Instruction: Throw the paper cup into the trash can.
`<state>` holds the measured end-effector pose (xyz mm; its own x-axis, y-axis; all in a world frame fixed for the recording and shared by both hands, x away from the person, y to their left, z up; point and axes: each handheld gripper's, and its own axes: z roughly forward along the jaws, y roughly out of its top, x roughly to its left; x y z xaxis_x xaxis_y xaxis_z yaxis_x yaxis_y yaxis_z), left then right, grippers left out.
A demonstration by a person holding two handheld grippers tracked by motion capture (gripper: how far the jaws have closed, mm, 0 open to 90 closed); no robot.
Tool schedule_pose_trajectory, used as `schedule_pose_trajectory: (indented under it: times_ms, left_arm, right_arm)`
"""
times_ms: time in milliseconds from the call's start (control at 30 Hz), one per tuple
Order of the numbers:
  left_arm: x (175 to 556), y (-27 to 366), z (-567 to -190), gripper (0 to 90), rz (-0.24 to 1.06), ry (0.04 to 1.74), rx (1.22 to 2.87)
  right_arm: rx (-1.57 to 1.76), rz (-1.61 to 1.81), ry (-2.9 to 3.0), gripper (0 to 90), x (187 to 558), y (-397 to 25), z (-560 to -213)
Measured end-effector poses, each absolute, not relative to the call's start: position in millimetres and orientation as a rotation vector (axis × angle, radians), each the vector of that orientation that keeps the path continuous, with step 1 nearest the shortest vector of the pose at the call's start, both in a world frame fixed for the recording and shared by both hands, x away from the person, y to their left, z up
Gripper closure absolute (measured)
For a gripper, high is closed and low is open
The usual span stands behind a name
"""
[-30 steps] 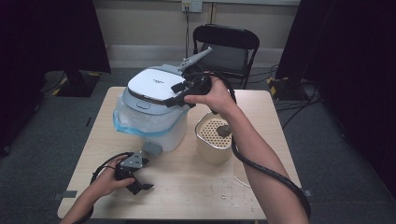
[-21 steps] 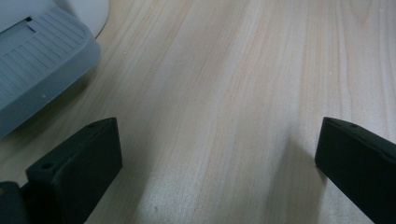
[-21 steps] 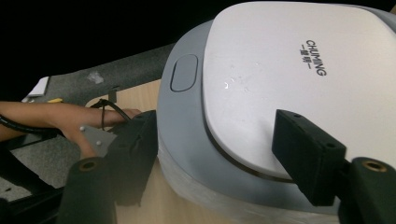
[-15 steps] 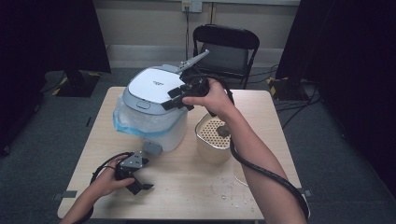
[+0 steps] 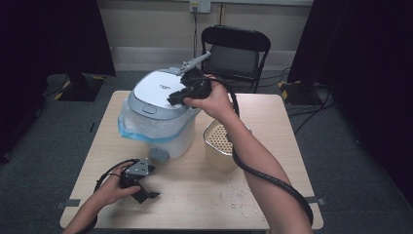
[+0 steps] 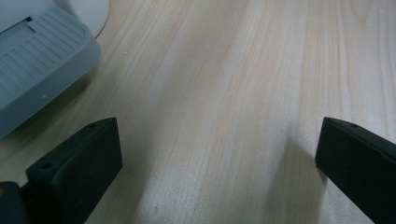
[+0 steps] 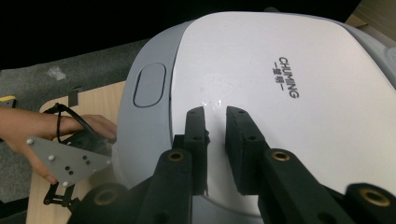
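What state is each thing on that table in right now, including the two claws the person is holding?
Cooker lid: shut, flat on top of the cooker.
Cooker body: upright, wrapped in clear plastic film.
Perforated basket: upright beside the cooker; contents cannot be told.
Right claw: nearly shut, empty, tips over the lid.
Left claw: open wide, empty, low over the table.
Chair: upright, unoccupied, behind the table.

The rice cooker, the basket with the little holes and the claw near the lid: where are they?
Rice cooker (image 5: 160, 90): high view, on its white lid.
Basket (image 5: 221, 139): high view, on its holed inside.
Right claw (image 7: 215, 116): right gripper view, between its tips, just over the lid.
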<state>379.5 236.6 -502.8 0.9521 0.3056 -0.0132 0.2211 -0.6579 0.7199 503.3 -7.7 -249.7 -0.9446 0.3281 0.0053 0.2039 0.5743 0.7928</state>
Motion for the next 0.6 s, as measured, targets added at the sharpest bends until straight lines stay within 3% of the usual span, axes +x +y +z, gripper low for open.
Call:
schedule_pose_trajectory:
  times_ms: [167, 600]
  left_arm:
    - [379.7, 236.7, -502.8, 0.0, 0.136, 0.366, 2.314]
    - [378.0, 237.3, -502.2, 0.0, 0.14, 0.365, 2.321]
  right_arm:
    - [0.451, 1.306, 2.676, 90.0, 505.4, 7.1, -251.6]
    - [0.404, 1.326, 2.667, 90.0, 498.6, 16.8, -253.9]
